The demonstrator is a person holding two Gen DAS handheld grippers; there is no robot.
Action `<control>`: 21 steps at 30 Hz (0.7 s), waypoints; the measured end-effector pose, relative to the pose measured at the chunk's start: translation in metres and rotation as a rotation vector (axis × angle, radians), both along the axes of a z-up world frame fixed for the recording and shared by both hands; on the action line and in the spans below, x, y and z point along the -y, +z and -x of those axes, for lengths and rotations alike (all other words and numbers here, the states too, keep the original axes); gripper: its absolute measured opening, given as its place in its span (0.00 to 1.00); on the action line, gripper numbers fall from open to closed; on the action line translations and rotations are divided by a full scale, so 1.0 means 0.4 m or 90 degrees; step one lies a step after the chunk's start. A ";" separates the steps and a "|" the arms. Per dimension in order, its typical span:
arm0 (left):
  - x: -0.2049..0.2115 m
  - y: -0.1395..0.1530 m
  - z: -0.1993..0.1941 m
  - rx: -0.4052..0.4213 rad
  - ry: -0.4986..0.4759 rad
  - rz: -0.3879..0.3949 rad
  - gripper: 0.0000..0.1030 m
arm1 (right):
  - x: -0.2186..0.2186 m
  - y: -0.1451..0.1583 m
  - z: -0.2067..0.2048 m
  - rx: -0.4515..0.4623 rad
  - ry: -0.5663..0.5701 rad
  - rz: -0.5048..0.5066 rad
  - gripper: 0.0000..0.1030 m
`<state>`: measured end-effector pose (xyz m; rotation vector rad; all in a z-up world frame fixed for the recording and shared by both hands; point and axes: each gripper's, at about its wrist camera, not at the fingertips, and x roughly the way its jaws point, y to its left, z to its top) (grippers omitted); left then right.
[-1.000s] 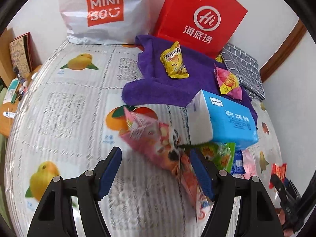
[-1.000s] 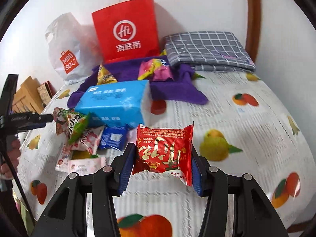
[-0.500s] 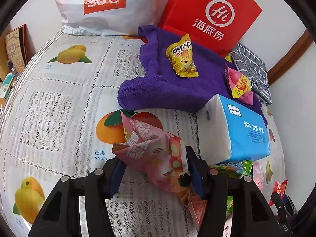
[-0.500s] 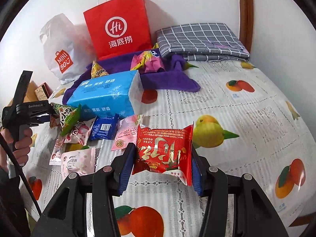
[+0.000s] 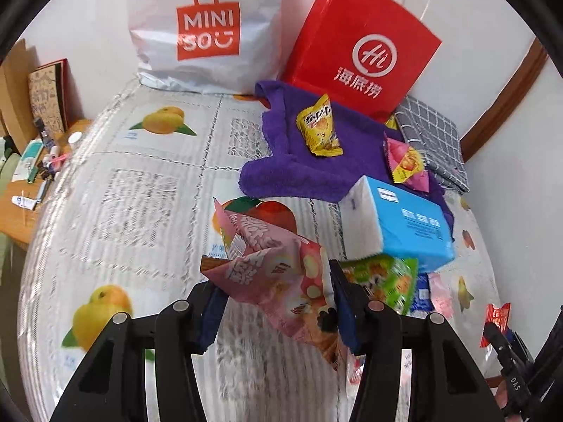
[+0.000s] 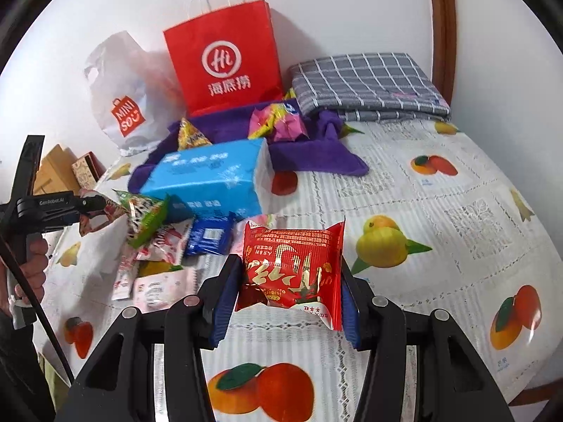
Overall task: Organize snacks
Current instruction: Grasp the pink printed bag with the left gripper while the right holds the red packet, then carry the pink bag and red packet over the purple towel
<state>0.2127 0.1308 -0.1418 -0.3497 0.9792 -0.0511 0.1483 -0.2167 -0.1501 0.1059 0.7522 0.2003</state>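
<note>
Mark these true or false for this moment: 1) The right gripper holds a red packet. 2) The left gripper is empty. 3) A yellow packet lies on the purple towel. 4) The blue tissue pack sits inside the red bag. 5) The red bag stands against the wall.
1) True: the right gripper is shut on the red packet.
2) False: the left gripper grips a pink packet.
3) True: the yellow packet lies on the purple towel.
4) False: the tissue pack lies on the tablecloth, in front of the towel.
5) True: the red bag stands at the wall.
</note>
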 end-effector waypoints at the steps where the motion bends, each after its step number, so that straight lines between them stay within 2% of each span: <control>1: 0.000 0.011 0.017 0.005 0.000 0.000 0.50 | -0.004 0.009 0.007 0.005 0.002 0.001 0.49; 10: 0.038 0.085 0.114 0.040 -0.013 0.010 0.50 | -0.004 0.066 0.067 0.017 -0.005 -0.002 0.49; 21: 0.102 0.166 0.145 0.081 -0.043 0.033 0.50 | 0.031 0.143 0.078 0.026 -0.023 -0.014 0.49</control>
